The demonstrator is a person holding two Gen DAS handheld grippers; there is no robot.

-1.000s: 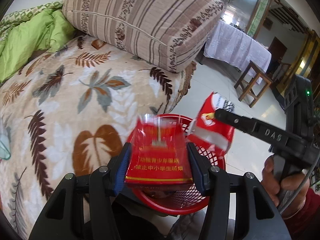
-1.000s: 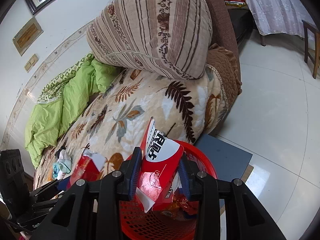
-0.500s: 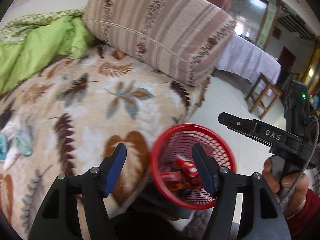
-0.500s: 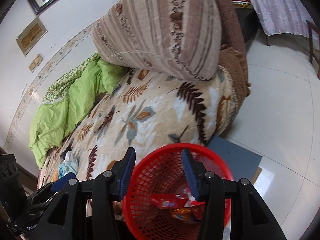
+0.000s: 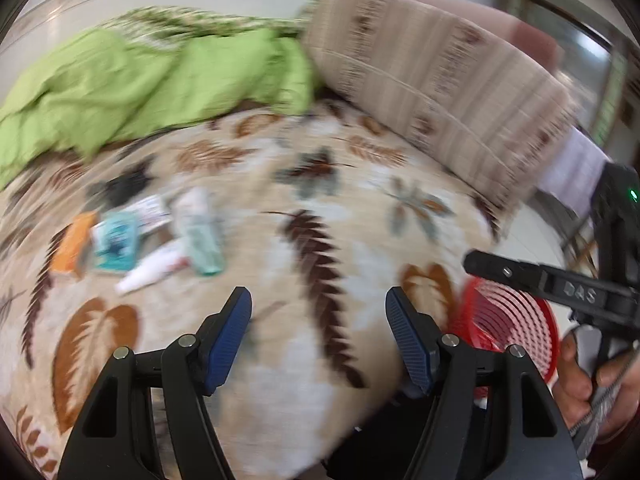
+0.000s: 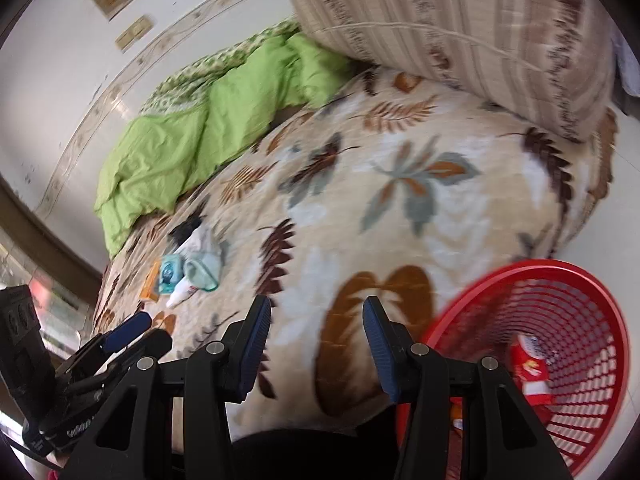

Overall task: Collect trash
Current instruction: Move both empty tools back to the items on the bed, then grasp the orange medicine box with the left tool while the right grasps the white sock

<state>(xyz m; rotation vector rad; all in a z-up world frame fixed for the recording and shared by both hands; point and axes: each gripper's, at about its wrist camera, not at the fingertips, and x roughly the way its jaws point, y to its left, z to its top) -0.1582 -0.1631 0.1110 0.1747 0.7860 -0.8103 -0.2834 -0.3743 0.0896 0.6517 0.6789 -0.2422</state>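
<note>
Both tongs had just let go of their red wrappers, and now those wrappers lay down in the red basket [image 6: 560, 360] at the near right end of the bed. One red wrapper [image 6: 530, 368] showed through the mesh on the right side.

A second ago each tong pinched a red packet over the basket. Now the left gripper [image 5: 318, 328] was spread, with nothing between its blue pads, and I could see only the leafy blanket [image 5: 320, 240] in the gap. The right gripper [image 6: 316, 340] was spread too, and it held nothing. Its pads hung over a brown leaf on the blanket, just left of the basket.

Both hands had swung away from the basket, toward the left part of the bed. The pictures were smeary from the quick move.

More trash waited there. A small heap [image 5: 148, 236] lay on the blanket, far off to the left, well apart from both tongs. I could make out an orange packet [image 5: 74, 246], a teal packet [image 5: 116, 242], a white tube [image 5: 154, 266] and a pale green wrapper [image 5: 200, 232], all touching or just beside each other. The green quilt [image 5: 140, 84] and the big striped pillow [image 5: 432, 84] sat behind them at the far side.

So I think two pieces were done, and the heap was next. The tongs were spread enough to take a thin packet, but they needed to reach across the blanket first.
</note>
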